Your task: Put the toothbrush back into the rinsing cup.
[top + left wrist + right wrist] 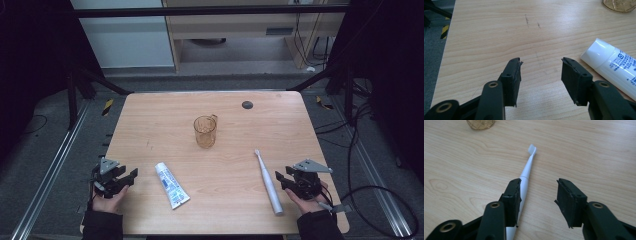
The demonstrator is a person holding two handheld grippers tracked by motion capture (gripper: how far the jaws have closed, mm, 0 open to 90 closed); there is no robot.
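A white electric toothbrush [267,182] lies flat on the wooden table [165,120], head pointing away from me. My right gripper [283,178] stands open just right of its handle; in the right gripper view the toothbrush [526,171] runs behind the left jaw of the right gripper [538,185], not between the jaws. A white toothpaste tube [171,185] lies near the front, left of centre. My left gripper [128,176] rests open at the table's left front, and in the left gripper view the tube [614,65] lies right of the left gripper [541,62]. An amber transparent cup [205,131] stands mid-table.
A small dark round disc [247,104] sits near the table's far edge. The cup's base [480,124] [619,5] shows at the top of both gripper views. Black frame rails and cables surround the table on the floor.
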